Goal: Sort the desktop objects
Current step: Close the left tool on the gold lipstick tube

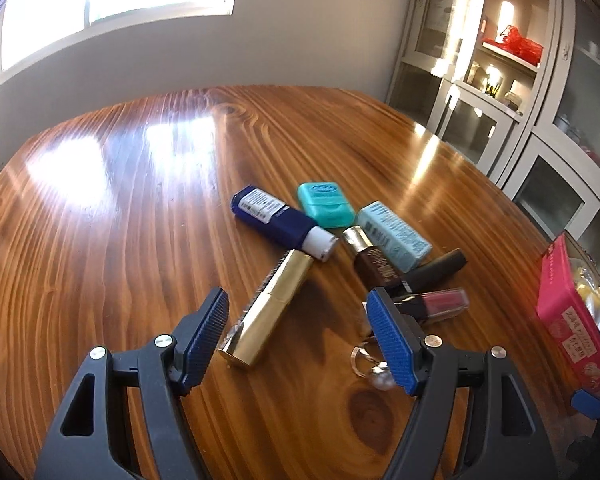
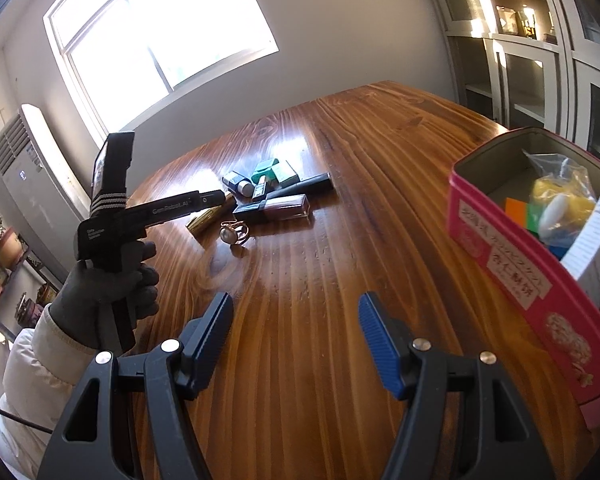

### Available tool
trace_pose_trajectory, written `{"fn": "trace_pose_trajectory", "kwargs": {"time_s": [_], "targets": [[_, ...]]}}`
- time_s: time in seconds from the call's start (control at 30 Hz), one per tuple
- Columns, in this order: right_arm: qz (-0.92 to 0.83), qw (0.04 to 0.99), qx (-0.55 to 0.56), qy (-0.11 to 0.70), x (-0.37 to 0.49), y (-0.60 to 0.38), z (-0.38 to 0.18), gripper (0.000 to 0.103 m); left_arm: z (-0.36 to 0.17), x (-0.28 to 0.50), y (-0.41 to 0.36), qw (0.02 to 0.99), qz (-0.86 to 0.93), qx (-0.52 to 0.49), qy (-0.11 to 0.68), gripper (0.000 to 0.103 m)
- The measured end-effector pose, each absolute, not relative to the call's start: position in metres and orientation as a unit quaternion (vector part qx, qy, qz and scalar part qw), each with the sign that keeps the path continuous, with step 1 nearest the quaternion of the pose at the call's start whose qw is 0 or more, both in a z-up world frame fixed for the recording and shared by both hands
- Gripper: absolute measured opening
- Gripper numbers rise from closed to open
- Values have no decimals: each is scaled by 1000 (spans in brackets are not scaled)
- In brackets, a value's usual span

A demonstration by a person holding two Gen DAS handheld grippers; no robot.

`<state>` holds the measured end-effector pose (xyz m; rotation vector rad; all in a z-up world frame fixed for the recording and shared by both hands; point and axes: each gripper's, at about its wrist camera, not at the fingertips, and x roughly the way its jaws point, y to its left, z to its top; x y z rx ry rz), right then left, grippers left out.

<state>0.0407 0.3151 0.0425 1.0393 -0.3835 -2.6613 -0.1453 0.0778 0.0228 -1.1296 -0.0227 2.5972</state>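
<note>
- The wooden table [image 1: 100,208] is spreading out beneath both grippers, taking glare from the window on its far side.
- The pink tin [image 2: 512,264] is sitting open just to the right of the right gripper [image 2: 296,332], holding a bagged yellow item, coloured blocks and a white carton; in the left wrist view it is lying well off to the right of the left gripper [image 1: 300,340].
- A gloved hand [image 2: 108,292] is holding the left gripper's handle, to the left of the right gripper and ahead of it.
- The left gripper is standing with its jaws wide apart, nothing pressed between the pads; the gold tube [image 1: 268,308] is lying on the table in the gap, nearer the left finger, untouched as far as can be seen.
- The right gripper is also holding its jaws apart over bare wood, gripping nothing.
- The dark blue tube [image 1: 280,222] with a white cap is lying beyond the gold tube.
- The pale blue box [image 1: 396,236] and teal case [image 1: 326,204] are resting further ahead, to the right.
- A brown bottle [image 1: 374,264], a black tube [image 1: 436,268] and a red lip gloss [image 1: 440,304] are clustering just beyond the left gripper's right finger.
- A pearl ring [image 1: 374,364] is lying against that right finger's inner side; contact is unclear.
</note>
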Motion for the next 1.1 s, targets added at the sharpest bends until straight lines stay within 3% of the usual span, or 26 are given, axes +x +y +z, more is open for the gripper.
{"fn": "trace_pose_trajectory", "kwargs": {"time_s": [0.1,0.37,0.5,0.87,1.1], "targets": [[-915,131,361,-127,36,311,41,69,17,-152,76,157,902,-403,-7,74],[-914,145,363,-111,18,302,47,69,6,-162,80,169,890,-423,6,55],[-915,149,361,-100,1,299,53,69,6,-165,79,179,887,-425,-1,27],[-910,136,389,-39,-70,272,35,68,8,-163,72,177,890,-419,-7,26],[-902,144,403,-51,-118,273,27,63,7,-166,71,175,889,-423,-11,27]]}}
